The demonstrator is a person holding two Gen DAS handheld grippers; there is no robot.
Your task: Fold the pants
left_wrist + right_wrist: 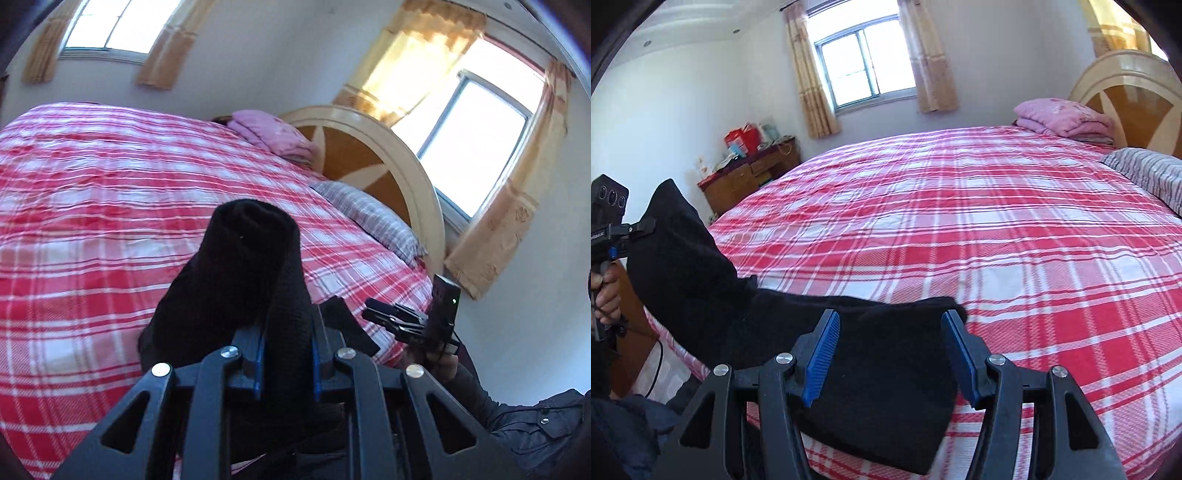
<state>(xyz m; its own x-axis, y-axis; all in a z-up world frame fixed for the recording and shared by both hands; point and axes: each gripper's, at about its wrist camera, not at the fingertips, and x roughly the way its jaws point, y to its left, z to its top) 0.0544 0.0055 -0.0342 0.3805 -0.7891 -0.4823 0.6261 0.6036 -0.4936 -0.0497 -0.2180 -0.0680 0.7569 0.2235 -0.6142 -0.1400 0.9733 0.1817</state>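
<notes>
Lifting one end of the pants (701,280) with the left tool (286,332) pinching cloth, right tool (890,354) spread wide over the end lying on the bed (997,229) — folding barely starting.

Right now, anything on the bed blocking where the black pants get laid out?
Nothing visible. The black pants hang between the left gripper, shut on one end, and the open right gripper. The red plaid bedspread ahead is bare; the folded pink blanket and striped grey pillow sit by the headboard.
</notes>
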